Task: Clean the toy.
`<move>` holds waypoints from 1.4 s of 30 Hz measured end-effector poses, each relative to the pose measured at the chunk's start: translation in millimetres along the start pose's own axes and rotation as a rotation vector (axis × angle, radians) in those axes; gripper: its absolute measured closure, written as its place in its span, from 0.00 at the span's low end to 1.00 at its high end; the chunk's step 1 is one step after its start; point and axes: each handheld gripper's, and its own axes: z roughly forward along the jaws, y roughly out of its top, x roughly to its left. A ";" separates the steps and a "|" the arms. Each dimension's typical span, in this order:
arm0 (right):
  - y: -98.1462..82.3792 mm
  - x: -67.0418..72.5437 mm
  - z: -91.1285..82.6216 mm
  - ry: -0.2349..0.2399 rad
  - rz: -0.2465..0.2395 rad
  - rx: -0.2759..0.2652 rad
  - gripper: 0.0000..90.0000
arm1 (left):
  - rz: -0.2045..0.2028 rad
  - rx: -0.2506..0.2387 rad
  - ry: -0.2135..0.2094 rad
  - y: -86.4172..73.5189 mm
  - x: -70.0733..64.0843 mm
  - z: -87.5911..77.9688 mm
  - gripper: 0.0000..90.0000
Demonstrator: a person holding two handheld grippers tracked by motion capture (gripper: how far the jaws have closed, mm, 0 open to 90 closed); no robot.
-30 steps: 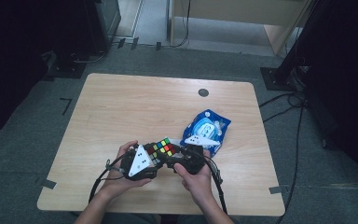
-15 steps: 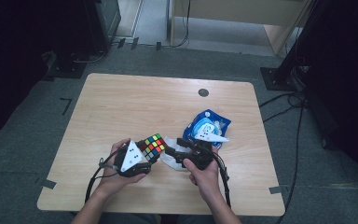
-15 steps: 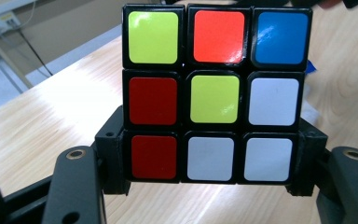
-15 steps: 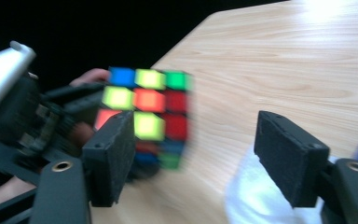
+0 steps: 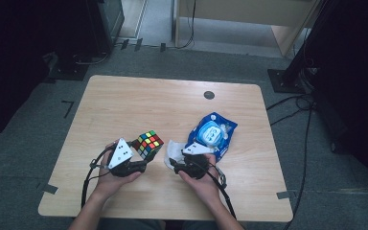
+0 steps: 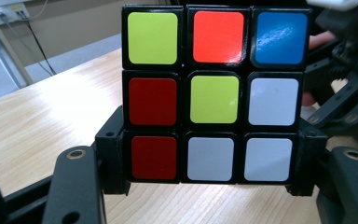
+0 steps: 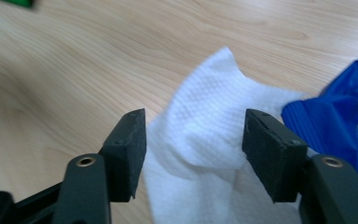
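Pale wooden table (image 5: 139, 103) stands on grey, seemingly carpeted floor (image 5: 24, 158).

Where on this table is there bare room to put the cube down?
Bare: the table's far half up to the dark disc, and its left edge. Crowded: the near middle, with cube, white wipe, blue pack and both grippers.

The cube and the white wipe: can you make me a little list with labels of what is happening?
cube: clamped in the left tool, held above the table
wipe: lying on the table, between the right tool jaws, which have just been closing and are not yet pinching it
blue pack: on the table beside the wipe
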 end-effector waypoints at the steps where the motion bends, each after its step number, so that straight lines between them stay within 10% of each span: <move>1: -1.6 0.1 1.9 -0.019 -0.010 0.004 0.48 | -0.001 -0.001 -0.002 -0.1 0.0 0.0 0.37; 17: -15.5 -4.3 10.8 -0.121 -0.046 0.048 0.75 | -0.012 -0.006 -0.034 1.1 -3.2 1.4 0.37; 21: -16.0 -2.4 8.9 -0.096 -0.067 0.059 0.96 | -0.020 -0.007 -0.043 1.2 -3.5 1.2 0.37; 26: -14.6 -2.5 5.2 -0.076 -0.055 0.064 0.99 | -0.036 -0.013 -0.059 2.1 -3.8 1.4 0.37; 42: 37.0 15.1 -69.4 -0.022 -0.044 -0.244 0.99 | 0.031 0.026 -0.079 -1.8 -19.8 13.0 0.38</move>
